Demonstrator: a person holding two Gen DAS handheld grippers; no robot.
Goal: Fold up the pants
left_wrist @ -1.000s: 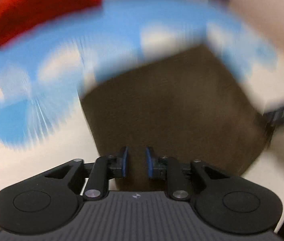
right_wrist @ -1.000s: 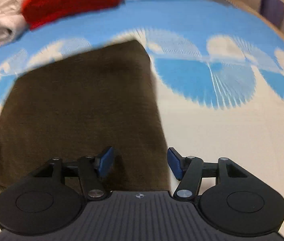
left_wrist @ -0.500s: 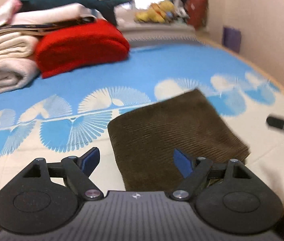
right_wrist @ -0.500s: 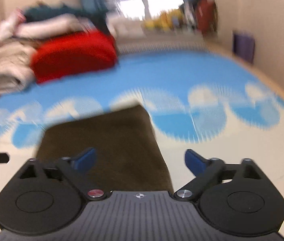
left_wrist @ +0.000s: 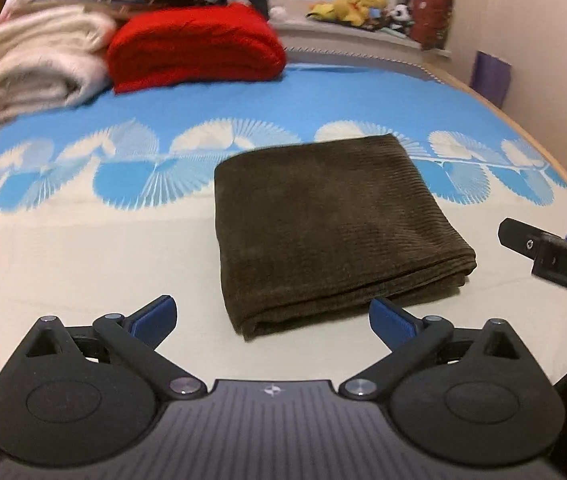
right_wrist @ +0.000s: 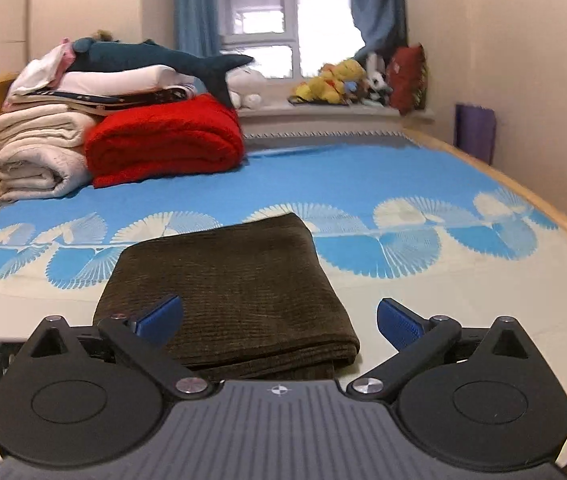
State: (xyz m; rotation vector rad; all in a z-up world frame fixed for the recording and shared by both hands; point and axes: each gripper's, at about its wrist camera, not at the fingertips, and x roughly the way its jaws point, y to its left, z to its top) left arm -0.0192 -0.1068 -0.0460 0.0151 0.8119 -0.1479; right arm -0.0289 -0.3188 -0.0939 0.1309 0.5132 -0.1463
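Note:
The dark brown corduroy pants point(left_wrist: 331, 224) lie folded into a thick flat rectangle on the bed, with the stacked layer edges along the near side. They also show in the right wrist view point(right_wrist: 231, 288). My left gripper point(left_wrist: 271, 318) is open and empty, held just short of the near edge of the pants. My right gripper point(right_wrist: 279, 318) is open and empty, above the near right corner of the pants. Part of the right gripper shows at the right edge of the left wrist view point(left_wrist: 555, 256).
The bed has a blue and cream fan-pattern sheet point(left_wrist: 83, 248). A red folded blanket point(left_wrist: 195, 46) and a stack of white blankets point(left_wrist: 43, 60) lie at the far left. Plush toys point(right_wrist: 343, 80) sit on the window sill. A wooden bed edge point(right_wrist: 523, 188) runs along the right.
Both grippers have opened wide and pulled back and up from the pants. The pants stay folded on the bed.

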